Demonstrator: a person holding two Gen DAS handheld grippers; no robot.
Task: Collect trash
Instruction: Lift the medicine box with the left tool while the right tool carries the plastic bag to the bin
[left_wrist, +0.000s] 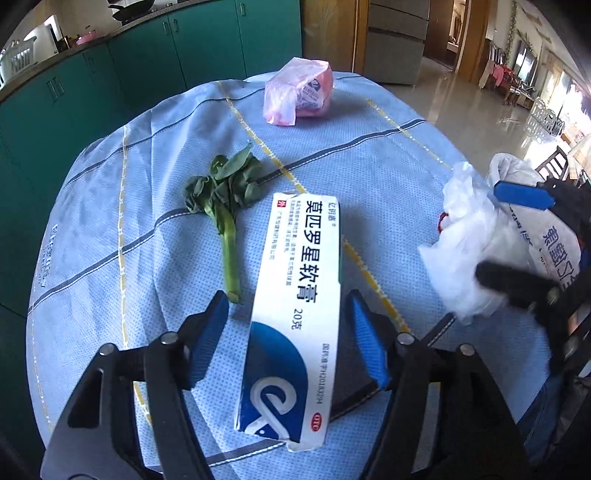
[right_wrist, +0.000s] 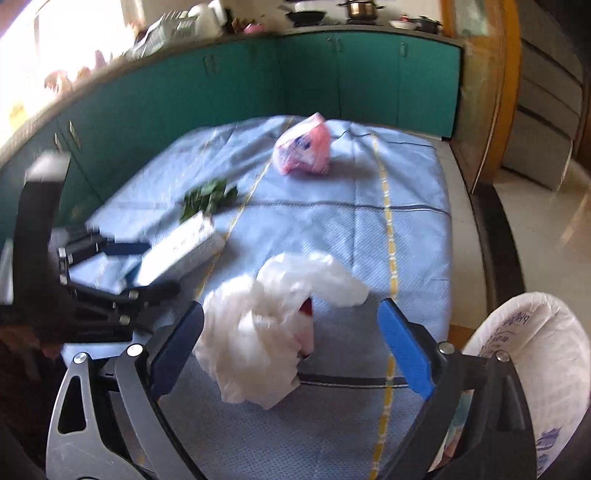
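Note:
A white and blue medicine box (left_wrist: 295, 314) lies lengthwise between the fingers of my left gripper (left_wrist: 288, 297); the jaws stand open with a gap on each side of the box. In the right wrist view the same box (right_wrist: 181, 247) shows at the left gripper (right_wrist: 147, 267). My right gripper (right_wrist: 290, 306) is open wide around a crumpled white plastic bag (right_wrist: 273, 332) on the cloth. The left wrist view has the bag (left_wrist: 469, 240) and right gripper (left_wrist: 487, 232) at the right. A wilted green leafy stalk (left_wrist: 225, 206) and a pink plastic bag (left_wrist: 299, 92) lie farther off.
The table carries a light blue cloth (left_wrist: 369, 155) with yellow and grey stripes. A white woven sack (right_wrist: 535, 369) stands open at the table's right edge. Green cabinets (right_wrist: 369, 81) run behind the table. Tiled floor lies beyond on the right.

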